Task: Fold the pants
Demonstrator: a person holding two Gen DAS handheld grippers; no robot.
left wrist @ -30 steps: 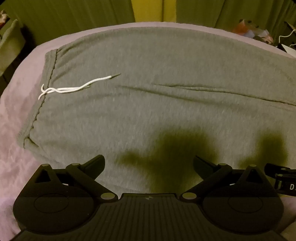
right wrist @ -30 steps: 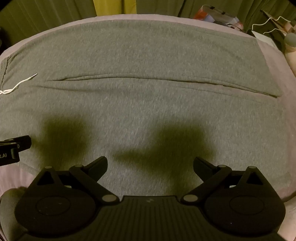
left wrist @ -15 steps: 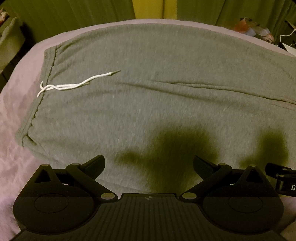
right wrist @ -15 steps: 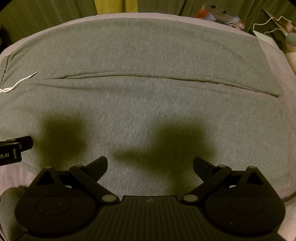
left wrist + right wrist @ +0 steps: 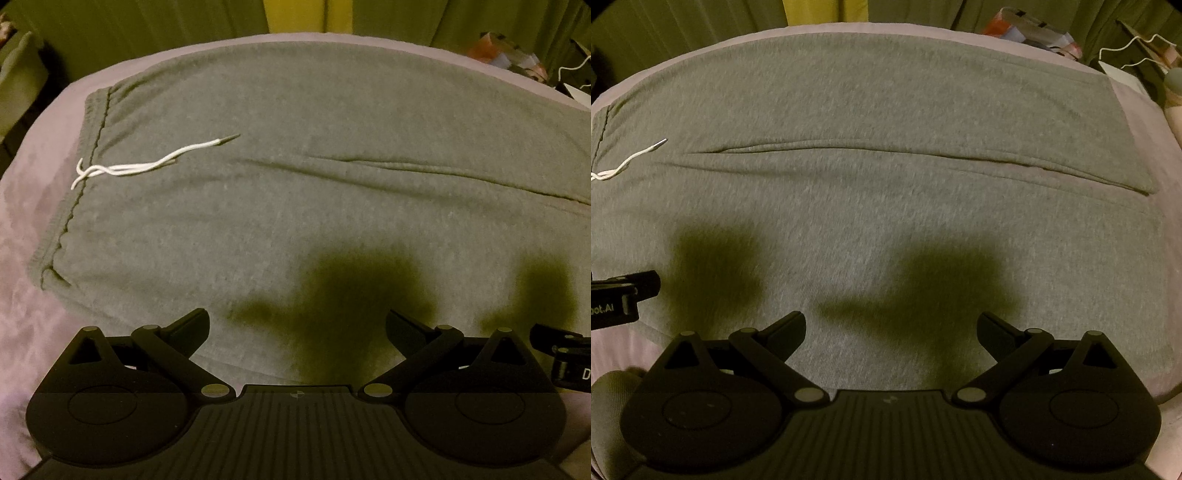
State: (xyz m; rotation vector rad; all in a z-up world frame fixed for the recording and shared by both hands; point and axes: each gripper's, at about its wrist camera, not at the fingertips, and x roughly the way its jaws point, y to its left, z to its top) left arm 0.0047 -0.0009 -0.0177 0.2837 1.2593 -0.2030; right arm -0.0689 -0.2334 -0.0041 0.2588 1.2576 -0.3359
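Left wrist view: from just above the near edge of the pants [image 5: 295,206], facing the far curtains [image 5: 155,26]; the waistband end with the white drawstring [image 5: 147,166] lies left.
Right wrist view: same low, near height, facing the same way, set further right; the leg hems [image 5: 1126,155] lie right.
Shared: the middle fold line and drawstring tip [image 5: 659,142].
Cross-sight: each gripper shows at the other view's edge, the right gripper [image 5: 565,354] and the left gripper [image 5: 620,295].

Dim yellowish light, soft dark shadows, fisheye-warped edges.
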